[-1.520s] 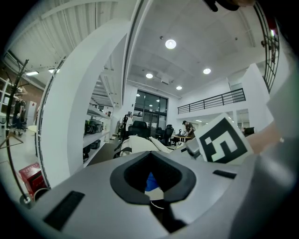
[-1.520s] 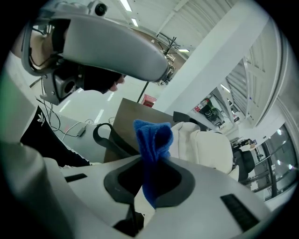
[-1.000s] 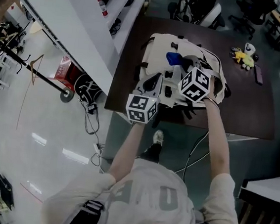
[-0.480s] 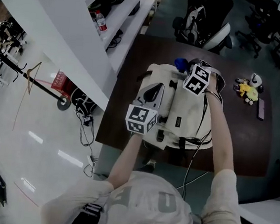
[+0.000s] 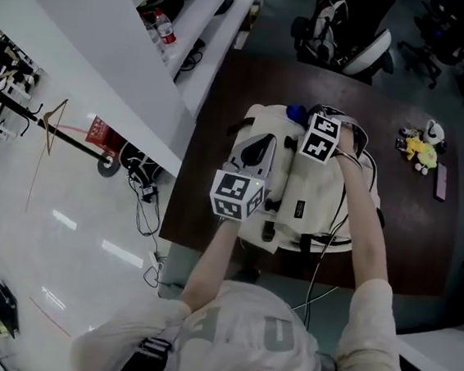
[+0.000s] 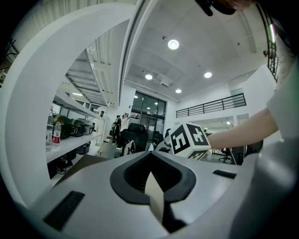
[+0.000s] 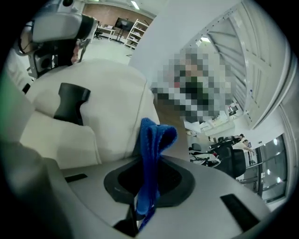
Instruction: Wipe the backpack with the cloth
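Note:
A cream backpack (image 5: 309, 193) lies flat on the dark brown table (image 5: 404, 232). My right gripper (image 5: 302, 120) is at the backpack's far end, shut on a blue cloth (image 5: 294, 113). In the right gripper view the cloth (image 7: 152, 149) stands up folded between the jaws of the right gripper (image 7: 145, 189), against the backpack's cream side (image 7: 107, 102) near a black buckle (image 7: 70, 103). My left gripper (image 5: 261, 146) rests on the backpack's left part. In the left gripper view its jaws (image 6: 154, 186) are closed on a thin cream strip (image 6: 156, 198), seemingly backpack fabric.
A yellow plush toy (image 5: 422, 146) and a dark slim object (image 5: 440, 182) lie at the table's right side. An office chair (image 5: 357, 50) stands beyond the far edge. White shelving (image 5: 189, 44) with a bottle (image 5: 164, 32) runs along the left; cables (image 5: 145, 192) lie on the floor.
My right gripper has carried the blue cloth over the backpack towards its far end. The left gripper has kept its place on the backpack's left part. The head view has shifted.

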Available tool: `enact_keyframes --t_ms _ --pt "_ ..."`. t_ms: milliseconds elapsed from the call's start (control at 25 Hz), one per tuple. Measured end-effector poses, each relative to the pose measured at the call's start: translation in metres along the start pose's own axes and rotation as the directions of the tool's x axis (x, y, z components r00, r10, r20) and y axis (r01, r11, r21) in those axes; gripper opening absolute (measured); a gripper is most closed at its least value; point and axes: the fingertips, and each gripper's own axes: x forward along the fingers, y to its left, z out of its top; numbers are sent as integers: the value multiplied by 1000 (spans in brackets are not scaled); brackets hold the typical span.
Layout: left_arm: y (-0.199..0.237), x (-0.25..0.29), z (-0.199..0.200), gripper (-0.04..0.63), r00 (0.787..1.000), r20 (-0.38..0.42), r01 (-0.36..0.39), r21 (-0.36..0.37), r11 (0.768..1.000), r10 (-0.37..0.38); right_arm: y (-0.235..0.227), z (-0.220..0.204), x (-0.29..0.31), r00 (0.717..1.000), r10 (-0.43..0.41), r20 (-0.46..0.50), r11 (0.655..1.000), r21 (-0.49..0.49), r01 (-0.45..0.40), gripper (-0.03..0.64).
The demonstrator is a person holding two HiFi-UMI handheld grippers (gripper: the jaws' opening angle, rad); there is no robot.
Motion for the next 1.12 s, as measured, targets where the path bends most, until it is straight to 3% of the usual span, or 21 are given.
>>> enact_keyframes --t_ms 360,520,1120 --pt "-5 -7 3 3 1000 11 10 37 999 -10 22 0 -31 996 -92 -15 995 40 93 41" --pt "-9 -24 6 3 1000 26 -9 2 1000 9 44 3 -53 995 -94 -21 995 14 94 41" --pt "-72 -126 -16 3 999 14 40 -1 999 -40 172 23 -120 995 -96 -19 995 23 96 41"
